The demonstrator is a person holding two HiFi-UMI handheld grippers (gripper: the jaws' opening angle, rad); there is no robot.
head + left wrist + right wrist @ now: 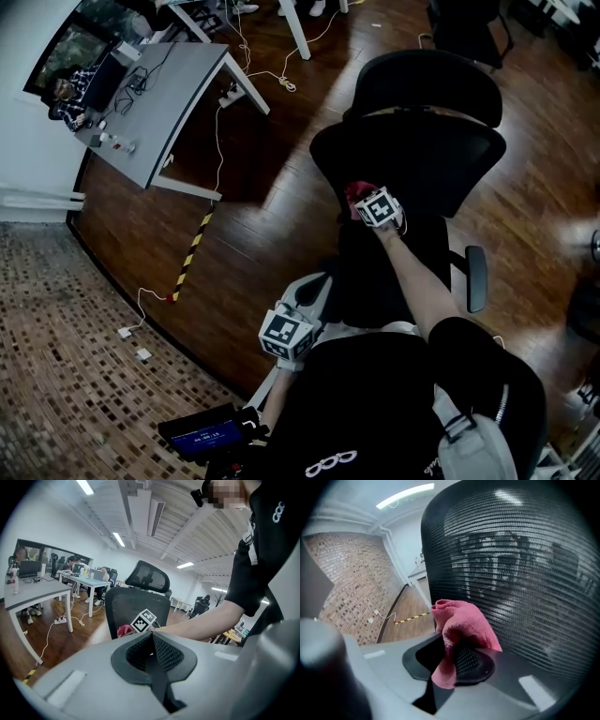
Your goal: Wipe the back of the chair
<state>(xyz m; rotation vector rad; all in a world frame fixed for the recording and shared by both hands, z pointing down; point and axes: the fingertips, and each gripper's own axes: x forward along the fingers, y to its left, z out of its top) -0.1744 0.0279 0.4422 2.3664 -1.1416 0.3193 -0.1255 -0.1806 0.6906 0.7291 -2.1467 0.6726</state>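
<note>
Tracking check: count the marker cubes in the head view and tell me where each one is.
2. One cube rides the right claw, which grips the pink cloth at the chair back. The other cube rides the left claw, lower, nearer the person. None seems hidden.

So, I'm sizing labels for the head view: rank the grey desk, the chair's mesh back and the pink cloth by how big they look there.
1. The grey desk and the chair back: about alike, too close to rank.
2. The pink cloth: far smallest, partly hidden behind the right tool.
</note>
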